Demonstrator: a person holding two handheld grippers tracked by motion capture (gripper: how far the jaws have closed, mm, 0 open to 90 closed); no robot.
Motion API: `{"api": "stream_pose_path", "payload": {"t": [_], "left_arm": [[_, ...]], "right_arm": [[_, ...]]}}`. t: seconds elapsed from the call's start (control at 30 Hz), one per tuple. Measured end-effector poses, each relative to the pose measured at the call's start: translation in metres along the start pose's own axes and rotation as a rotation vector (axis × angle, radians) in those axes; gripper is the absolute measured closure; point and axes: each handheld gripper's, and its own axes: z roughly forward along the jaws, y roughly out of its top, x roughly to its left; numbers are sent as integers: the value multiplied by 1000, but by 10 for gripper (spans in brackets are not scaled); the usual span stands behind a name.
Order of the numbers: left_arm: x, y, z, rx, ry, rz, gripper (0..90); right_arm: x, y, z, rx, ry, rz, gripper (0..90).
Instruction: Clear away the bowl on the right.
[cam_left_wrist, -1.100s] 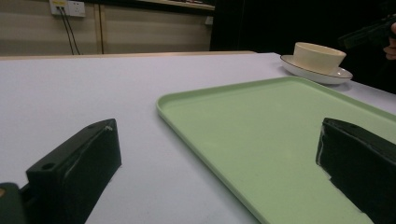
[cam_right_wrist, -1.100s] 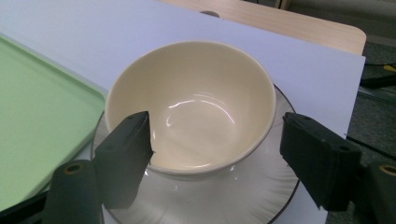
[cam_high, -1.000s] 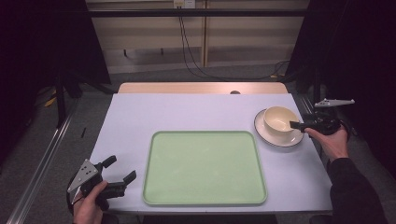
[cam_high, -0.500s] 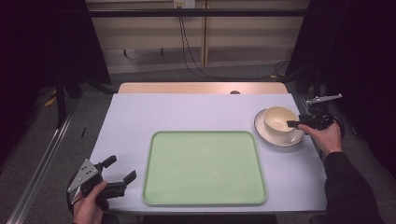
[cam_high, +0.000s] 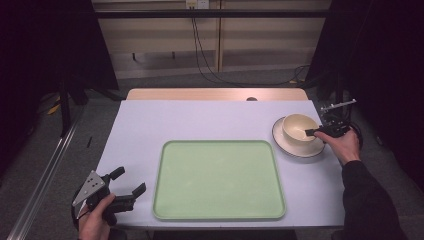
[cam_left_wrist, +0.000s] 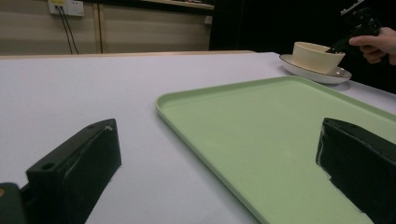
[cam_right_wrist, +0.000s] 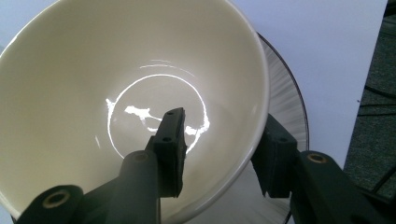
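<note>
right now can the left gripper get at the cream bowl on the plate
Probably not from there. The left gripper sits open at the near left table corner, while the cream bowl stands on its plate at the far right, past the green tray, with the right gripper already straddling its rim.

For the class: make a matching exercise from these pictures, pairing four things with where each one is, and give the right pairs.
Things:
1. bowl
2. saucer
3. tray
4. left gripper

Places:
A. middle of the table, nothing on it
B. near left corner, jaws apart
C. on the saucer, one jaw inside its wall and one outside
D. under the bowl, at the table's right

Pairs: 1-C, 2-D, 3-A, 4-B
</note>
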Motion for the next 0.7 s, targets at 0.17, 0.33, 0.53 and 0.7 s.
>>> {"api": "stream_pose_path", "payload": {"t": [0.17,0.33,0.53,0.7], "left_arm": [[0,0,0,0,-4,-4,0],[0,0,0,2,2,0,0],[0,0,-1,2,-2,-4,0],[0,0,-1,2,-3,-2,0]], "right_arm": [[-1,3,3,26,-20,31,698],[0,5,7,55,-29,53,718],[-2,6,8,60,-35,86,805],[-8,3,7,46,-1,138,829]]}}
